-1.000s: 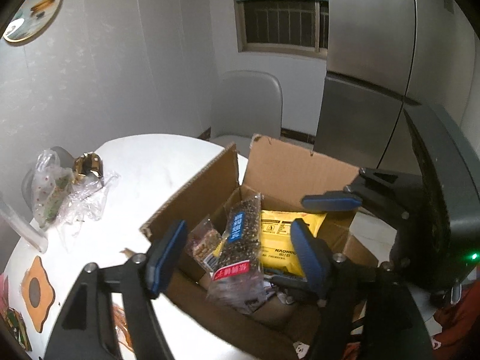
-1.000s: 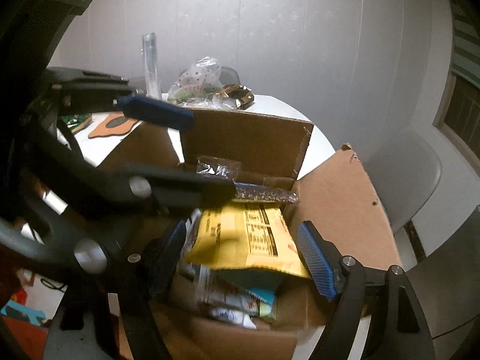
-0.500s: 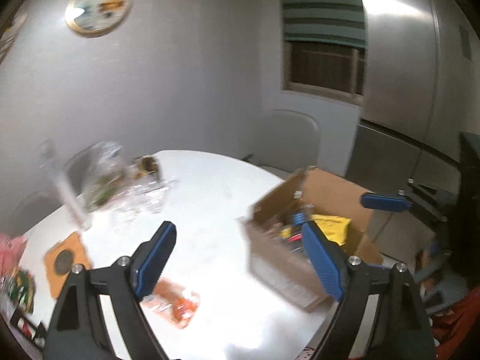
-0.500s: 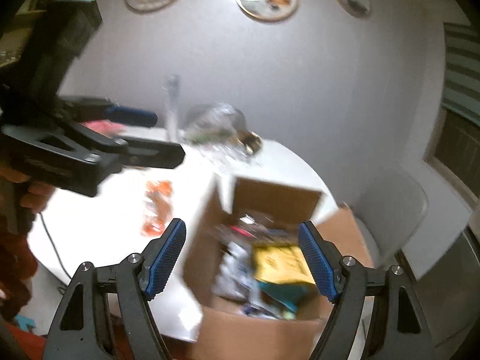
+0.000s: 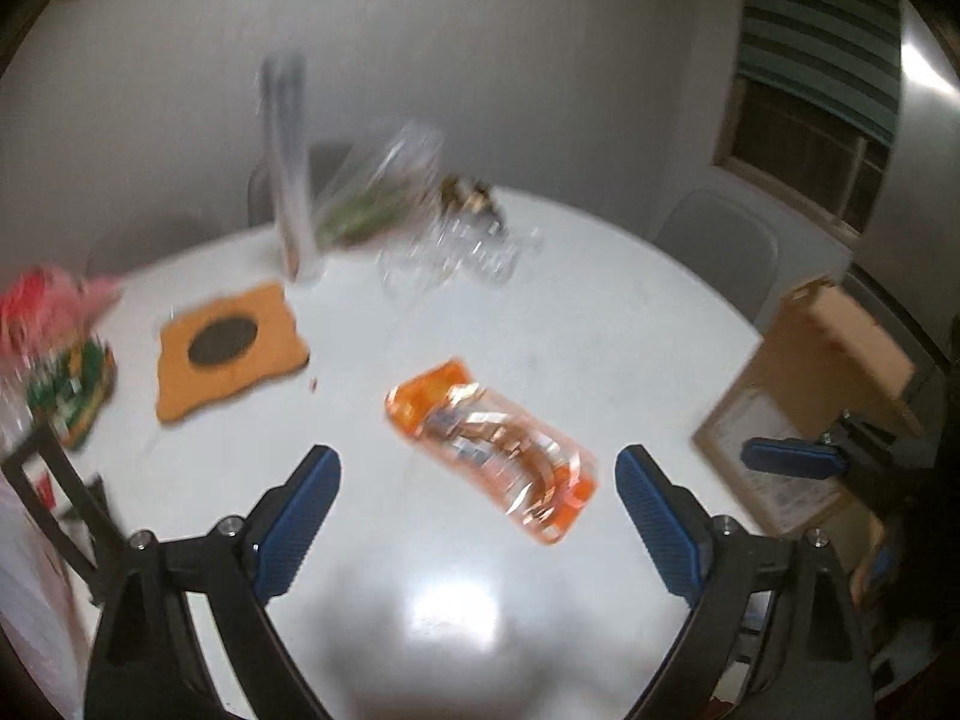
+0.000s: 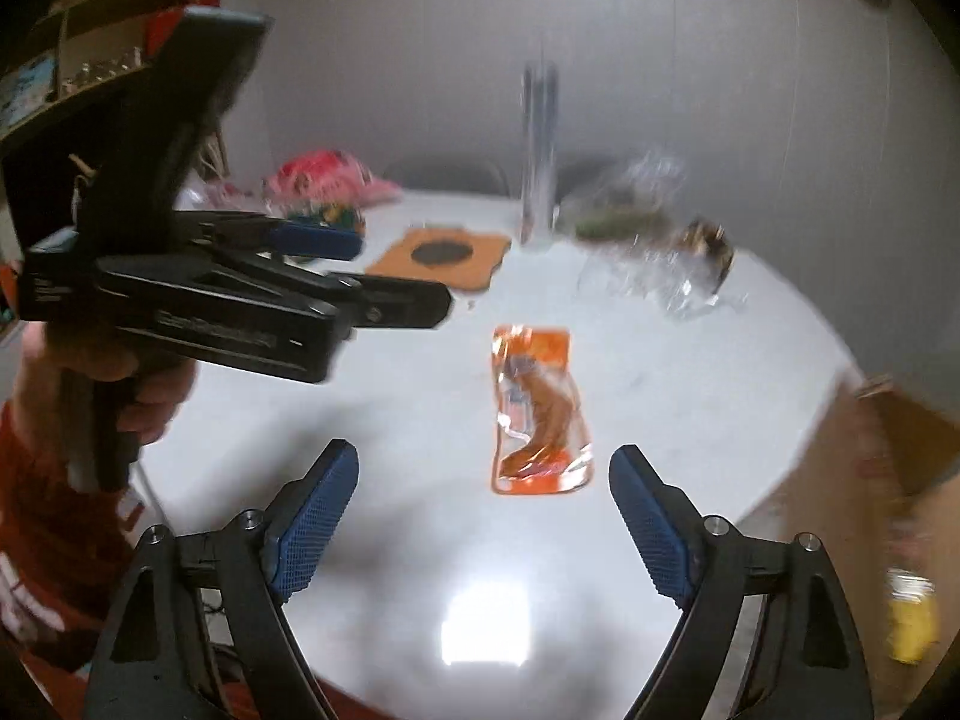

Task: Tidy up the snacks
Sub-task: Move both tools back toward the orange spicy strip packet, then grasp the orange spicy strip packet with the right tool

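Where it lies flat, orange snack packet (image 5: 491,443): glossy, crinkled, clear-windowed.

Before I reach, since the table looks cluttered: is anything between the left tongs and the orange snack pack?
Nothing visible. The orange pack lies alone on the white table, just ahead of the opening, empty left tongs. The coaster and bags sit farther off.

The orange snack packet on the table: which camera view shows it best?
The right wrist view shows the orange snack packet best: it lies lengthwise, whole and fairly sharp, on the white table. The left wrist view also shows the whole packet, but lying diagonally and more blurred, so its print is harder to read.
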`<state>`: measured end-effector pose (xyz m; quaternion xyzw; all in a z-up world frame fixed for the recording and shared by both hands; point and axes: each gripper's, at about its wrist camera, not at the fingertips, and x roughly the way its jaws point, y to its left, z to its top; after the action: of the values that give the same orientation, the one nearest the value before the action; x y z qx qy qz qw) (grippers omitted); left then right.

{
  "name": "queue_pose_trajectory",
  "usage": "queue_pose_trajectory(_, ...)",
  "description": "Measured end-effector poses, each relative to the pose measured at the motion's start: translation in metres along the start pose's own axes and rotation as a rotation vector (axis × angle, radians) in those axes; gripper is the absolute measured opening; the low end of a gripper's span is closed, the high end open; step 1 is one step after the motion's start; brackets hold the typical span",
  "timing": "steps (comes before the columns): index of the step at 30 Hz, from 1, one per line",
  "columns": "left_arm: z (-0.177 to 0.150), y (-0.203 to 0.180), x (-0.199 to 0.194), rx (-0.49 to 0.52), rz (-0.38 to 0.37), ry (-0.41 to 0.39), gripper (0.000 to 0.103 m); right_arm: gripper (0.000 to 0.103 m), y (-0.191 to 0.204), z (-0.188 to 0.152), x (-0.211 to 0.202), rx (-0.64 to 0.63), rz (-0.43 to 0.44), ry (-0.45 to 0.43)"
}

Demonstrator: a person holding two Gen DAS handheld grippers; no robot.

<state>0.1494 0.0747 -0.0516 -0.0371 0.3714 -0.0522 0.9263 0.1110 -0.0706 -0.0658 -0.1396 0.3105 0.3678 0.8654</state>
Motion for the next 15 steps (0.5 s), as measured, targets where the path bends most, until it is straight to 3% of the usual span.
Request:
queue_pose_trajectory(5, -0.012, 0.026, 0.057, -0.082, -0.020, 0.112, 0.091, 0.095, -0.016, -0.016, 0.069, 0.048, -0.012, 0.057)
queue_pose_trajectory(15, -0.012, 0.033, 0.126, -0.125, -0.083, 0.234, 0.091, 0.095, -0.047, -0.007, 0.168, 0.047, -0.032, 0.165)
